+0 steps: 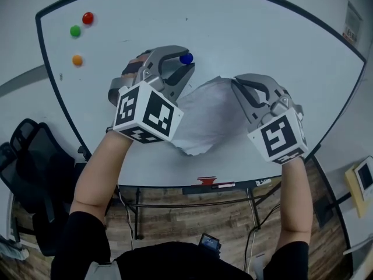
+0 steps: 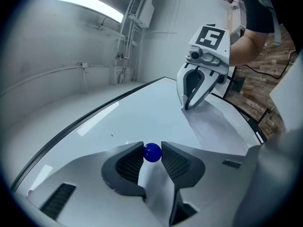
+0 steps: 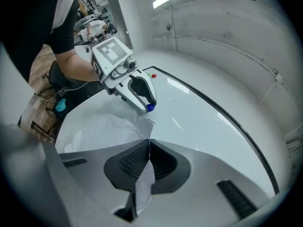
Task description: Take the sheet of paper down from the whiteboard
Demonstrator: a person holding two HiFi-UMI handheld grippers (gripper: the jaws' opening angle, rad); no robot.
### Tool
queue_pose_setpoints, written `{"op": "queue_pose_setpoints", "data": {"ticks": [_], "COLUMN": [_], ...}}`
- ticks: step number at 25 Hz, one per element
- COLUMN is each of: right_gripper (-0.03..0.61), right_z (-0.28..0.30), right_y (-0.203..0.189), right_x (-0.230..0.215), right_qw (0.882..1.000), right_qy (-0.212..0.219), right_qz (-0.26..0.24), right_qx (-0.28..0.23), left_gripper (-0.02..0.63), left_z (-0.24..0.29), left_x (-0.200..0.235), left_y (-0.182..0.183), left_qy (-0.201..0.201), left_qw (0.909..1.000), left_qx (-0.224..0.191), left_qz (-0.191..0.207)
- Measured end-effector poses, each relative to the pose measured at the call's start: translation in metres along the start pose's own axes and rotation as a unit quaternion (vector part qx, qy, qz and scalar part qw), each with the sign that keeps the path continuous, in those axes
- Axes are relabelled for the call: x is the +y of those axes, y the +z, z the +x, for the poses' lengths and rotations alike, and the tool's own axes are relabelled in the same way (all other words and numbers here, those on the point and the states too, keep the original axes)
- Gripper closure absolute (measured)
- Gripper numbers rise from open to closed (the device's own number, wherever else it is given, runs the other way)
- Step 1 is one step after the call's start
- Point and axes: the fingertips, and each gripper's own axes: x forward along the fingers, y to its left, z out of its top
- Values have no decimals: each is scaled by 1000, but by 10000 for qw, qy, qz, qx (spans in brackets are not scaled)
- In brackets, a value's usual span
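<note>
A crumpled white sheet of paper (image 1: 207, 118) hangs against the whiteboard (image 1: 250, 34). My right gripper (image 1: 235, 81) is shut on the sheet's upper right corner, and in the right gripper view the paper (image 3: 109, 126) runs between its closed jaws (image 3: 149, 142). My left gripper (image 1: 186, 61) is closed on a small blue ball magnet (image 1: 186, 58) at the sheet's upper left. The left gripper view shows that magnet (image 2: 152, 152) pinched between the two pads, with the sheet (image 2: 213, 126) stretching toward the right gripper (image 2: 187, 107). Whether the magnet still touches the board I cannot tell.
Red (image 1: 87, 18), green (image 1: 75, 31) and orange (image 1: 77, 60) magnets sit at the board's upper left. A red-and-white item lies on the marker tray (image 1: 207, 181). A black office chair (image 1: 23, 174) stands lower left, over a wood floor (image 1: 192, 214).
</note>
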Motion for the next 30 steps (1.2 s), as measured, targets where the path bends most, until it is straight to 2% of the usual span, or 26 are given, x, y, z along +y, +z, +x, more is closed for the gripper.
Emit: {"op": "queue_pose_setpoints", "data": {"ticks": [15,21,24,26,28,30], "right_gripper": [558,558,558,558,558,558], "right_z": [6,8,8,7,5,3], "right_y": [-39,-52,-58,-61,-65,-69], "right_x": [37,54,58,63,70,80], "right_qw": [9976,9947,9932,9921,9908,9893], "right_qy": [338,418,454,491,531,567], "right_qz": [592,925,1057,1133,1225,1322], "right_qx": [151,175,196,214,224,226], "left_gripper": [485,485,482,454,453,454], "left_z": [11,10,8,0,-13,-27], "left_x": [-2,-3,-5,-5,-6,-15], "left_y": [-17,-17,-15,-7,3,10], "left_qy": [-123,-96,-74,-1,100,9], "left_qw": [9997,9998,9999,9997,9987,9973], "left_qx": [204,163,21,-220,-492,-708], "left_qz": [-96,-24,78,77,-12,-187]}}
